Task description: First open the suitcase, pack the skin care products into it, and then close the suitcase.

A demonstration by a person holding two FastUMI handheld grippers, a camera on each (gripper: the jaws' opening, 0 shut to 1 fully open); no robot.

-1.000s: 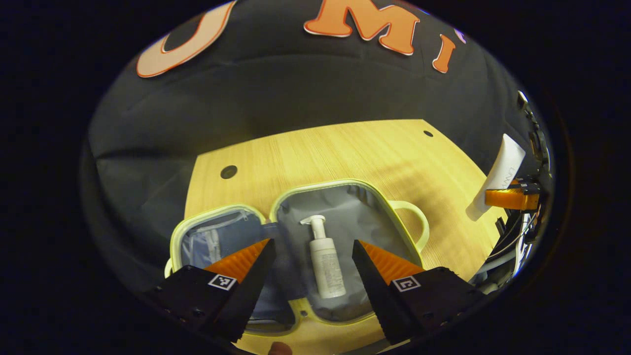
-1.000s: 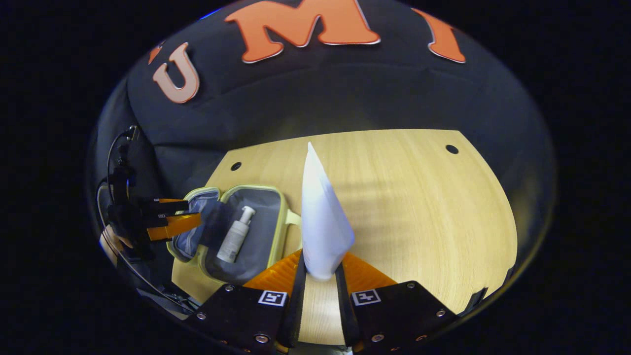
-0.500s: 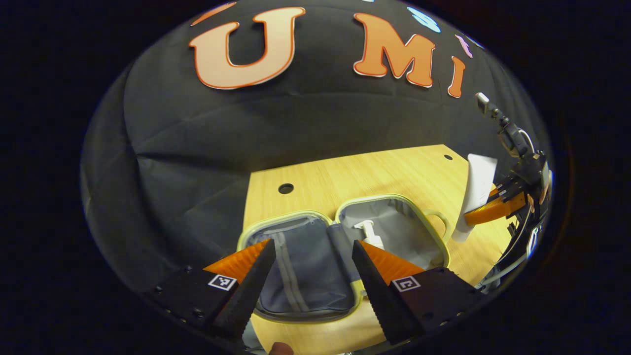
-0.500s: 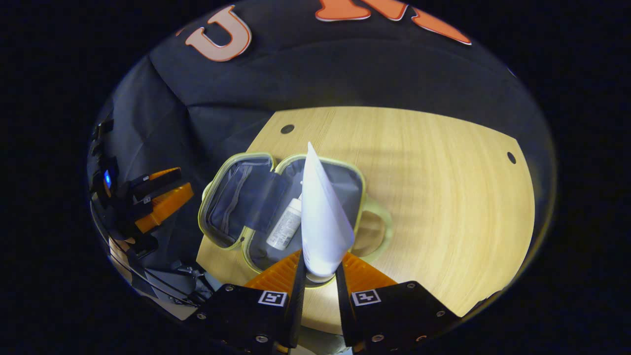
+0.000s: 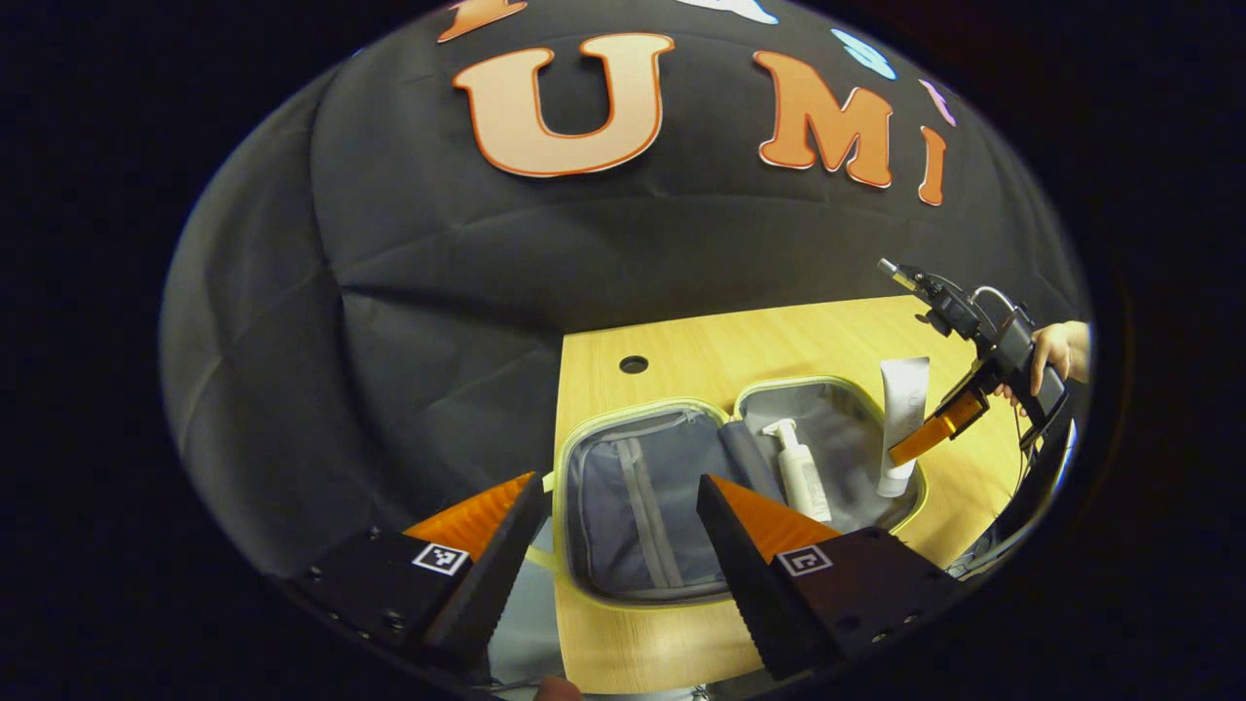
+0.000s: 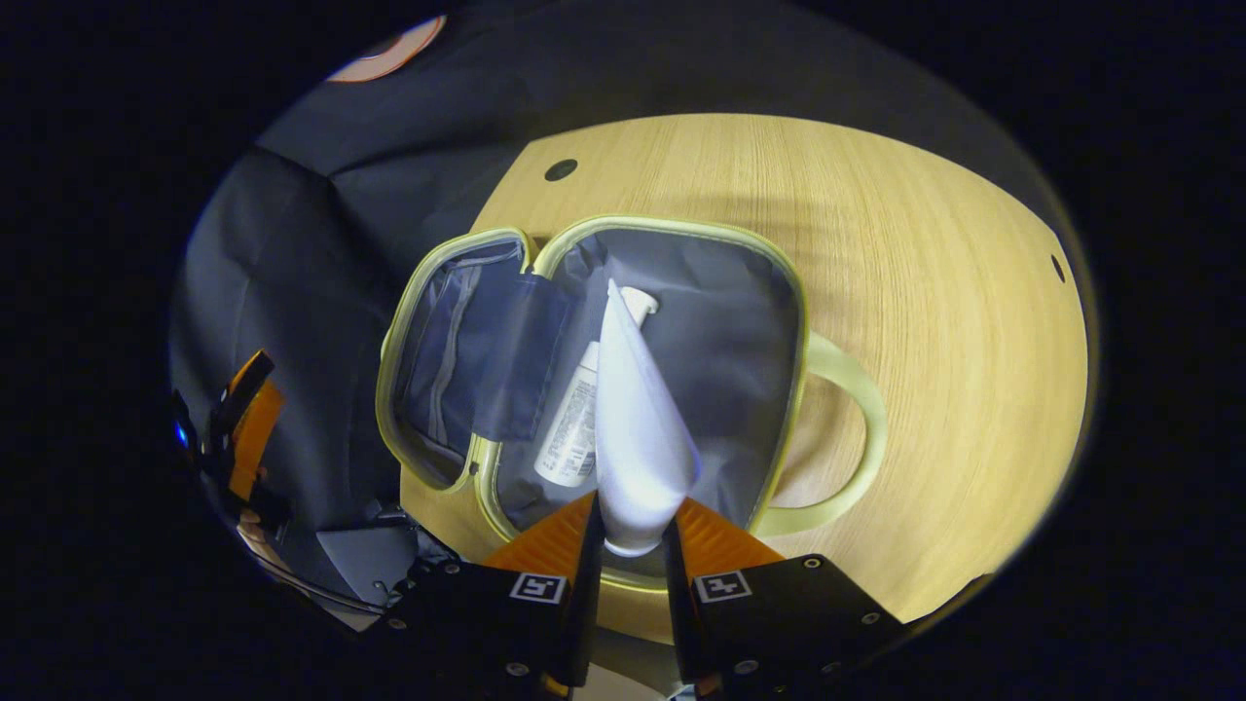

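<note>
One tube (image 6: pixel 638 428) between right gripper (image 6: pixel 631 531) fingers

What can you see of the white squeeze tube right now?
The white squeeze tube looks like soft plastic, tapering from a round cap end to a flat crimped tip. The right gripper is shut on it near the cap end, the tip pointing away along the fingers. It hangs over the handle-side half of the open grey-lined suitcase with pale green trim, beside the white pump bottle lying there. The left gripper view shows it upright, cap end down; contact with the lining is unclear.

Pump bottle (image 6: pixel 574 419) partly behind tube (image 6: pixel 633 428)
</note>
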